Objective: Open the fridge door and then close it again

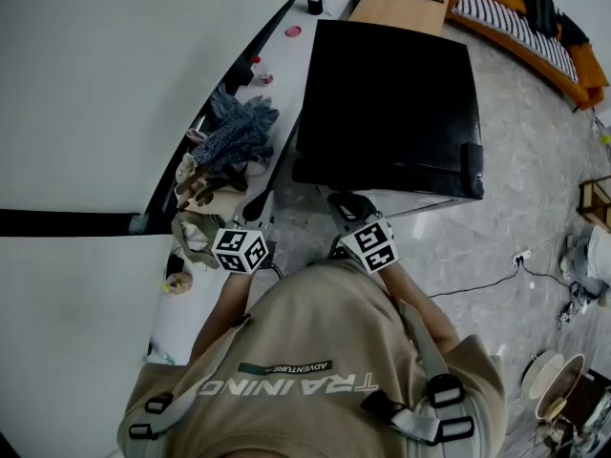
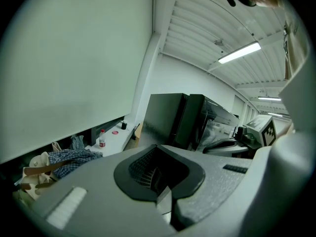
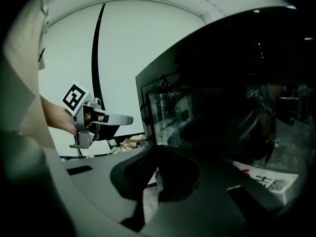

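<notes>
I hold both tools close to my chest, just short of the fridge; the left tongs [image 1: 260, 204] are pressed together on nothing, and so are the right tongs [image 1: 342, 201]; I judge them staged for a reach. The black fridge [image 1: 387, 93] stands on the floor straight ahead, its glass door [image 3: 173, 117] facing me and, as far as I can tell, shut; the opening looks not yet begun. Further left, the white tabletop [image 1: 291, 70] carries a heap of cloth [image 1: 234, 132] and a small bottle [image 1: 256, 70], probably clear of the door's swing.
</notes>
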